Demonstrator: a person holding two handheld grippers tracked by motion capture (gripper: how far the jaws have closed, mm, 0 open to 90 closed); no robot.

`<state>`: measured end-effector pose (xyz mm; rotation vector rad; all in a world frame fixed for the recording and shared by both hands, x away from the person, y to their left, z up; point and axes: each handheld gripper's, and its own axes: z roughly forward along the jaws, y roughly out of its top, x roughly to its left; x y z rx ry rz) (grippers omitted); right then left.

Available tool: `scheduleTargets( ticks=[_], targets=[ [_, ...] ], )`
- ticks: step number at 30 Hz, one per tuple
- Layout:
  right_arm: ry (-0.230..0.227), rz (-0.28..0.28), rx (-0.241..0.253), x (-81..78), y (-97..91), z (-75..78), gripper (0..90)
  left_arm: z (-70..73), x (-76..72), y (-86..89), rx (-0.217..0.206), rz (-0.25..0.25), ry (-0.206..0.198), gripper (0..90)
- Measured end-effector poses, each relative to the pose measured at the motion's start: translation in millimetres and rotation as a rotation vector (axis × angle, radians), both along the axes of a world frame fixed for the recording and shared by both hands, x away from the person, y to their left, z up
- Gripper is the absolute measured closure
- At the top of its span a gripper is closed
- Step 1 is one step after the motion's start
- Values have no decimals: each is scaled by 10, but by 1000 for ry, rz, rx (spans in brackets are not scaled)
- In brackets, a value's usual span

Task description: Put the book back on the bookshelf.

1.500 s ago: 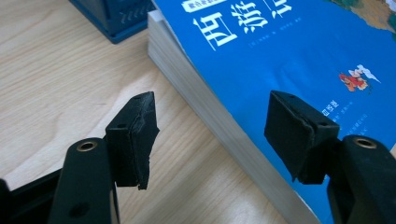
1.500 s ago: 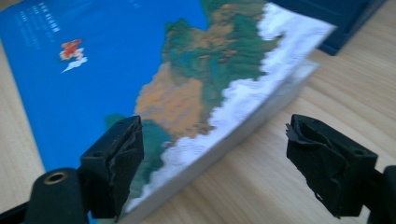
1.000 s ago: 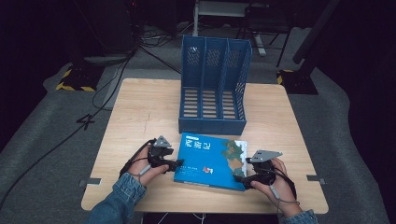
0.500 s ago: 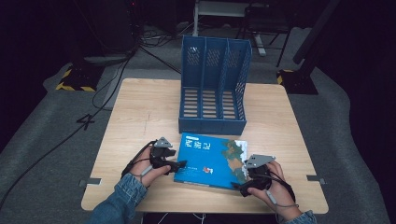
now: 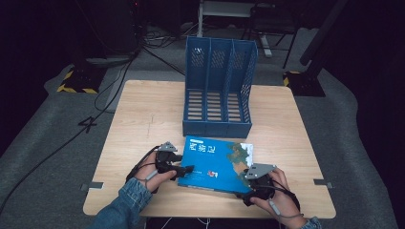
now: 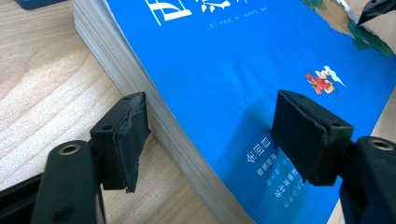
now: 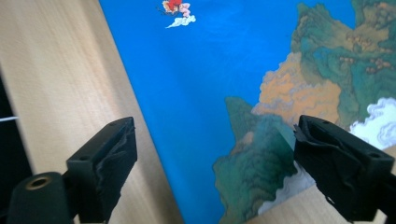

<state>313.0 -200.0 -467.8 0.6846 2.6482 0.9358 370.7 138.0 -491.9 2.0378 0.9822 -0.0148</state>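
Observation:
A thick blue book [image 5: 215,162] lies flat on the wooden table [image 5: 143,114] in front of the person. My left gripper [image 5: 187,168] is at the book's left edge. In the left gripper view the book [image 6: 224,56] runs between the jaws of the left gripper [image 6: 212,116], one over the table and one over the cover; neither pad presses, and they have just been opening. My right gripper [image 5: 244,187] is at the near right corner. There the book [image 7: 201,70] lies under the right gripper [image 7: 215,130], whose jaws stand apart after just closing somewhat.
A blue three-slot file rack [image 5: 217,90] stands upright on the table just behind the book. The table's near edge is close behind both hands. Dark floor, cables and stands surround the table.
The right hand has drawn a little toward the table's near edge and to the left, along the book's corner. The left hand and the book have stayed put.

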Motion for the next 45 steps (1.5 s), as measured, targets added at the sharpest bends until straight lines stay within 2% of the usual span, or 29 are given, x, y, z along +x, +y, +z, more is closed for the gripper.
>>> scheduleTargets(
  ticks=[2, 6, 9, 12, 14, 17, 19, 25, 27, 30, 33, 36, 40, 42, 43, 45],
  targets=[
    [-18, 5, -23, -7, 26, -7, 137, 1, -4, -2, 2, 1, -3, 280],
    [-71, -2, -27, -12, 42, -64, 104, 15, -11, -14, 15, -4, -17, 279],
    [-83, -4, -23, -11, 54, -90, 80, 28, -14, -20, 31, -11, -33, 280],
    [-89, 8, -41, -7, 68, -97, 73, 34, -19, -26, 35, -8, -34, 283],
    [-103, 36, -81, 3, 76, -95, 71, 38, -23, -27, 35, -1, -31, 288],
    [-116, 54, -88, 29, 57, -107, 68, 55, -27, -16, 34, 6, -29, 333],
    [-120, 58, -84, 49, 30, -112, 66, 64, -28, -17, 40, 0, -35, 359],
    [-117, 49, -80, 54, 32, -115, 60, 73, -17, -32, 52, -3, -35, 353],
    [-118, 48, -79, 56, 32, -117, 59, 84, -29, -37, 65, -6, -52, 356],
    [-117, 47, -77, 55, 31, -118, 58, 124, -39, -29, 86, -8, -83, 407],
    [-114, 40, -73, 54, 33, -118, 56, 162, -44, -12, 70, -16, -96, 502],
    [-114, 40, -70, 55, 31, -120, 56, 197, -66, -18, 49, -35, -130, 532],
    [-113, 40, -68, 55, 29, -121, 55, 246, -89, 4, 15, -51, -141, 599],
    [-113, 41, -68, 55, 28, -122, 55, 257, -97, 19, 9, -53, -122, 661],
    [-113, 41, -68, 55, 28, -122, 55, 246, -101, 28, -2, -65, -93, 674],
    [-115, 40, -67, 54, 28, -123, 55, 189, -97, 35, 6, -107, -22, 679]
  ],
)
